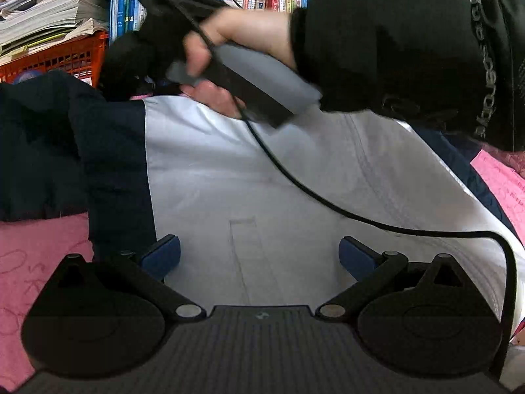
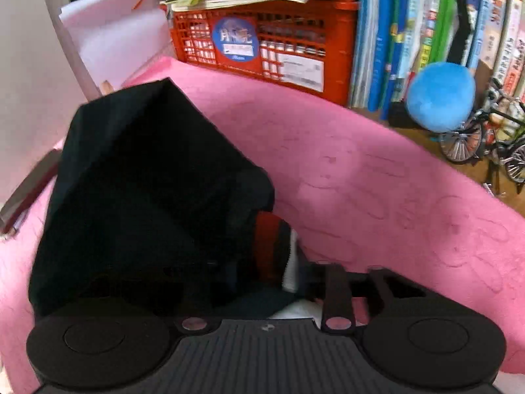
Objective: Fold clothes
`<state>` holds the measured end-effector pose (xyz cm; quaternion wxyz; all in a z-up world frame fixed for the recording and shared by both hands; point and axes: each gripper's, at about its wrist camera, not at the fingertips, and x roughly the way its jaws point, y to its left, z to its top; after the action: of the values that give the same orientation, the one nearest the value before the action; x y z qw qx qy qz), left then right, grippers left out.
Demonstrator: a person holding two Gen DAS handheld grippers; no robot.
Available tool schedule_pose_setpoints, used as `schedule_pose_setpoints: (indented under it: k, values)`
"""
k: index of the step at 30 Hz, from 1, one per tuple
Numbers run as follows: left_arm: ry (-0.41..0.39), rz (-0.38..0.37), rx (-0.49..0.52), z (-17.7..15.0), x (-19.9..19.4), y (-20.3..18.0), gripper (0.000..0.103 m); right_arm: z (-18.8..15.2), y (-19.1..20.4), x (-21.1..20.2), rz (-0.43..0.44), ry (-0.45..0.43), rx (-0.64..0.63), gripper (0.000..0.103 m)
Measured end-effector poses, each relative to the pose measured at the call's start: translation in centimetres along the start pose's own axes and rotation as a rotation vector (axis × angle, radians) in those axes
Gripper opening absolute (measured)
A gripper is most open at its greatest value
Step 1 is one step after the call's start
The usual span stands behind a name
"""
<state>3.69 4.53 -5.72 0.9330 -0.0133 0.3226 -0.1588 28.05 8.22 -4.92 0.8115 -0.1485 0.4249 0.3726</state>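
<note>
A jacket with a white body point(image 1: 262, 170) and navy sleeves point(image 1: 65, 151) lies spread on a pink blanket point(image 1: 39, 269). My left gripper point(image 1: 259, 256) is open, its blue pads just above the white panel, holding nothing. The right hand and its gripper body point(image 1: 170, 26) reach across the far side of the jacket in the left wrist view. In the right wrist view my right gripper point(image 2: 292, 275) is shut on the jacket's dark sleeve point(image 2: 147, 197), by its red, navy and white striped cuff point(image 2: 279, 249). The sleeve drapes over the fingers and hides them.
A red plastic crate point(image 2: 262, 42) topped with stacked papers stands at the blanket's far edge. Upright books point(image 2: 410, 26), a blue plush ball point(image 2: 441, 97) and a model bicycle point(image 2: 485, 138) sit on the desk to the right. A black cable point(image 1: 328, 197) crosses the jacket.
</note>
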Motion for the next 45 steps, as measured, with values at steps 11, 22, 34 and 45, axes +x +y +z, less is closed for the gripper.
schedule_pose_setpoints:
  k: [11, 22, 34, 45]
  values:
    - [-0.01, -0.022, -0.031, 0.4, -0.1, 0.4, 0.103, 9.4, 8.5, -12.4, 0.197, -0.492, -0.279, 0.091]
    - [0.009, 0.016, 0.012, -0.3, 0.2, -0.7, 0.103, -2.1, -11.9, -9.6, -0.445, -0.03, 0.07, 0.088]
    - [-0.062, -0.045, -0.18, 3.1, -4.9, 3.9, 0.103, -16.3, -6.2, -20.4, -0.227, -0.144, -0.009, 0.03]
    - [-0.042, 0.083, -0.046, 8.5, -0.1, -0.6, 0.103, -25.9, 0.1, -21.8, -0.175, -0.125, -0.049, 0.033]
